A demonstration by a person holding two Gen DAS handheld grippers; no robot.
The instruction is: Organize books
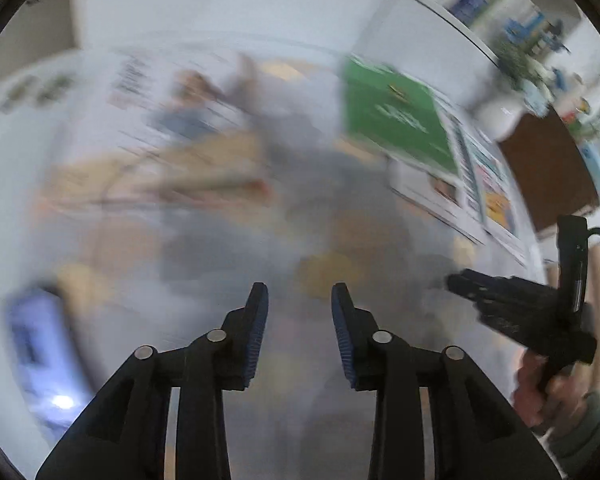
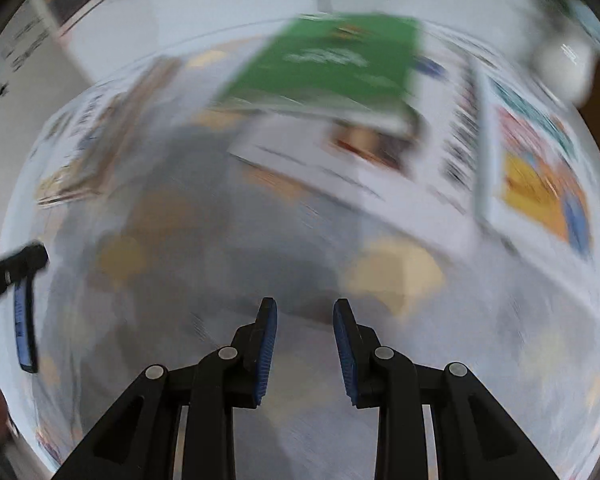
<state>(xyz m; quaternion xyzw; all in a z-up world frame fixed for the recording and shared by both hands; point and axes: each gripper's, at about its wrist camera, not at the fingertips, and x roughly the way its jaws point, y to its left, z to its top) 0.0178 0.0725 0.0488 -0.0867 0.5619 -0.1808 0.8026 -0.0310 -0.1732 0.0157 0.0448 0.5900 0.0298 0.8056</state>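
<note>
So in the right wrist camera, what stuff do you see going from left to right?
Left gripper → pale book, too blurred to read → green book → colourful book with a yellow patch.

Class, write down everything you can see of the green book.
The green book has a flat, bright green cover with blurred white lettering and a small dark and yellow mark. It lies closed, cover up, overlapping a white book beneath it, among others spread on the table. No claw touches it. Motion blur hides finer detail.
</note>
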